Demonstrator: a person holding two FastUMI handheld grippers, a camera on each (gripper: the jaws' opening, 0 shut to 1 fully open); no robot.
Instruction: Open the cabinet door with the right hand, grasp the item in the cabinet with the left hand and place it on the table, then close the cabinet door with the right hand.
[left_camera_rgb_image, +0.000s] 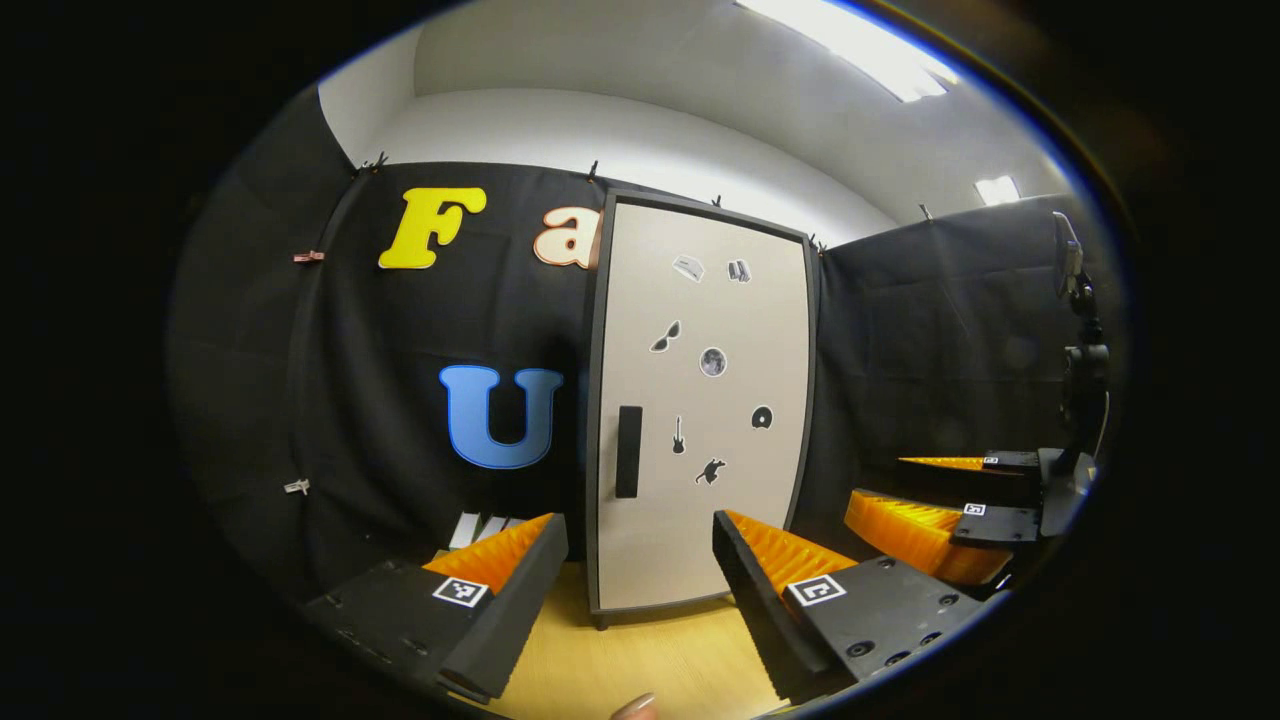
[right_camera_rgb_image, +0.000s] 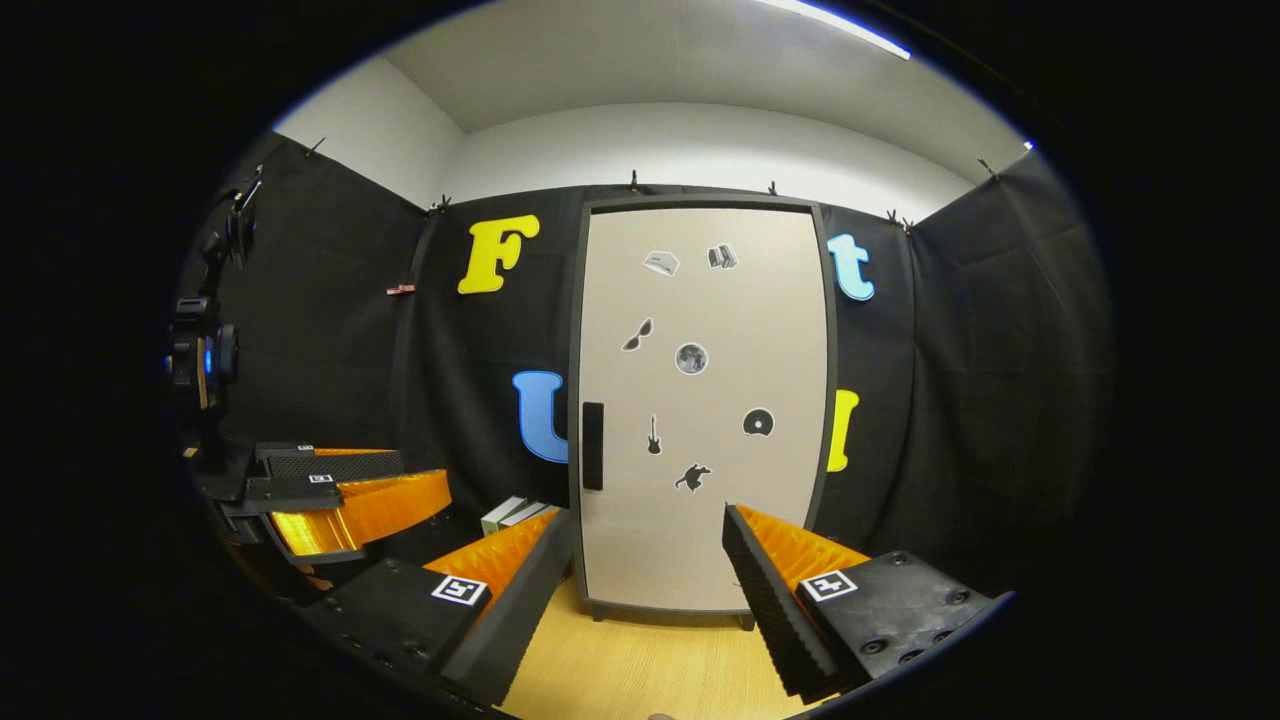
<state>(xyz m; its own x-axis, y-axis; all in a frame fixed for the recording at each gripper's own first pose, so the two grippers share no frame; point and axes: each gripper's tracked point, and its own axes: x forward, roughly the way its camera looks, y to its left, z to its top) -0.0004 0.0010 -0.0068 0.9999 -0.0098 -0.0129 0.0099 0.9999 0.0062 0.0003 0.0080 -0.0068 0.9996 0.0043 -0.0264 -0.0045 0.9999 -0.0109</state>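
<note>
A tall cabinet with a pale door (left_camera_rgb_image: 705, 400) (right_camera_rgb_image: 700, 400) stands on the wooden table, its door closed and dotted with small stickers. A dark vertical handle (left_camera_rgb_image: 628, 452) (right_camera_rgb_image: 593, 445) sits on the door's left side. Whatever is inside is hidden behind the door. My left gripper (left_camera_rgb_image: 640, 590) is open a short way in front of the cabinet's base, nothing between its fingers. My right gripper (right_camera_rgb_image: 645, 590) is open too, facing the door squarely, and it also appears at the right of the left gripper view (left_camera_rgb_image: 950, 500). The left gripper appears at the left of the right gripper view (right_camera_rgb_image: 345, 500).
The light wooden table (left_camera_rgb_image: 640, 660) (right_camera_rgb_image: 650, 660) runs from the grippers to the cabinet. A small white box (right_camera_rgb_image: 515, 515) lies on the table left of the cabinet. A camera on a stand (left_camera_rgb_image: 1080, 370) (right_camera_rgb_image: 200, 355) stands off to the side. Black cloth walls surround the booth.
</note>
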